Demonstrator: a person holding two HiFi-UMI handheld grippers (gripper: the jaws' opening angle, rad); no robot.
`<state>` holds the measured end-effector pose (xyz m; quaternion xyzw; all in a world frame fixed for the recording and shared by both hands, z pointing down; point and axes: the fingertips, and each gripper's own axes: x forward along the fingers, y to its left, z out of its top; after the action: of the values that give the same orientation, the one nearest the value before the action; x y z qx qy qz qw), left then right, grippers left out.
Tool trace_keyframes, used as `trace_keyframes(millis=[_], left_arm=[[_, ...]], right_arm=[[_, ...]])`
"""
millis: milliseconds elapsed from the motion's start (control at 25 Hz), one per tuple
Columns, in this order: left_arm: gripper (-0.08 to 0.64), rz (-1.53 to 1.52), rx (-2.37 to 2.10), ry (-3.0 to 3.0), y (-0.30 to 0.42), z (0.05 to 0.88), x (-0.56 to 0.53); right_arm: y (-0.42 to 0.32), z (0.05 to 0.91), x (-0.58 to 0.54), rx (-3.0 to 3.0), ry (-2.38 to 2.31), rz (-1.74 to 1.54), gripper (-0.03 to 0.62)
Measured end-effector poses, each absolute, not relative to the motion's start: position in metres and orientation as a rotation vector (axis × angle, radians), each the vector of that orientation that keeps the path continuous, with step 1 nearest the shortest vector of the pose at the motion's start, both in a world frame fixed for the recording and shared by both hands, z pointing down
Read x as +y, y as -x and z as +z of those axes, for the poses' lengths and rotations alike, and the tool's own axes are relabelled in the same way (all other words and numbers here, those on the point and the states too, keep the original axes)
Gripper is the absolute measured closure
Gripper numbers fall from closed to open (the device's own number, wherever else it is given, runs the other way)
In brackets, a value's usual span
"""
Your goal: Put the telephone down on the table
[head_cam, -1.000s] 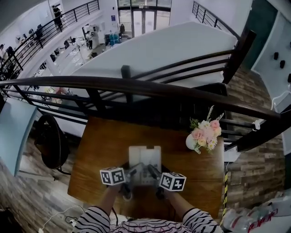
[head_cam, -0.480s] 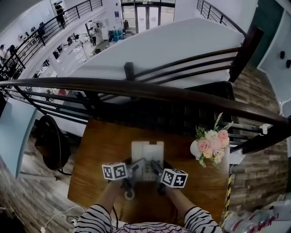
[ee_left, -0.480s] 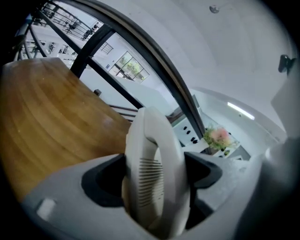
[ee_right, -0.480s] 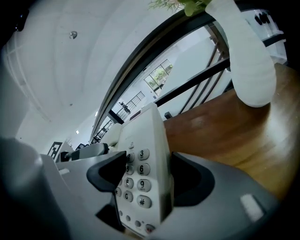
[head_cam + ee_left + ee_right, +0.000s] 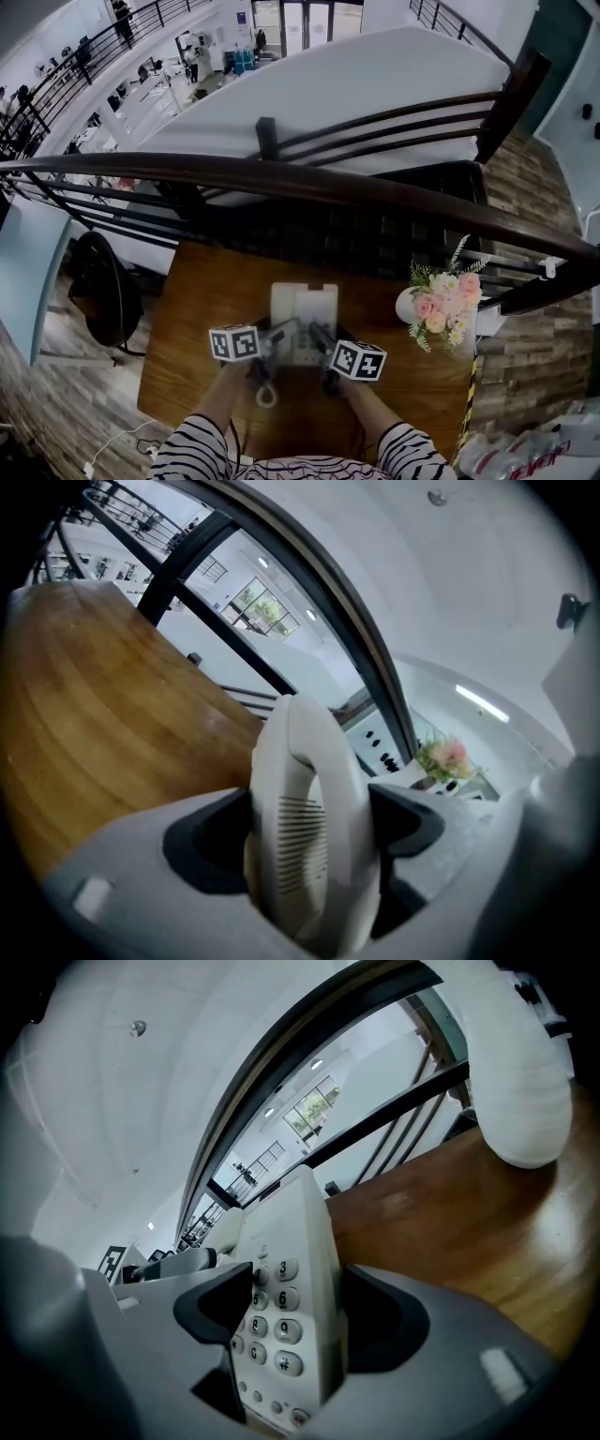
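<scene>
A white push-button telephone (image 5: 303,309) is over the middle of the brown wooden table (image 5: 202,305). I cannot tell whether it rests on the wood. My left gripper (image 5: 280,336) is shut on the handset (image 5: 309,827) along the telephone's left side, with the slotted earpiece between the jaws. On the other side, my right gripper (image 5: 320,337) is shut on the keypad edge of the telephone (image 5: 286,1297). A curled cord (image 5: 266,394) hangs below my left gripper, near the table's front edge.
A white vase with pink flowers (image 5: 439,305) stands at the table's far right corner. A dark curved handrail (image 5: 328,186) with bars runs just behind the table's far edge, with a drop to a lower floor beyond. Bare wood lies left of the telephone.
Both grippers and the telephone have shifted a little away from me, toward the far edge of the table. Both grips are unchanged. The head view has also drifted.
</scene>
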<state>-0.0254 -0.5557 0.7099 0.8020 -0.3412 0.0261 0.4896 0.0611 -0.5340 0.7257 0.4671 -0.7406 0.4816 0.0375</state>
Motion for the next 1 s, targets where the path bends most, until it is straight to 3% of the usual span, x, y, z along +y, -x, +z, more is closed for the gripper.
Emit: trace_keyframes(millis=[1000], left_arm=[[0.156,0.231,-0.768,-1.962,0.011,0.737,-0.56]], right_arm=[[-0.072,0.751,-0.533,-2.193,-1.458,1.554,0.291]])
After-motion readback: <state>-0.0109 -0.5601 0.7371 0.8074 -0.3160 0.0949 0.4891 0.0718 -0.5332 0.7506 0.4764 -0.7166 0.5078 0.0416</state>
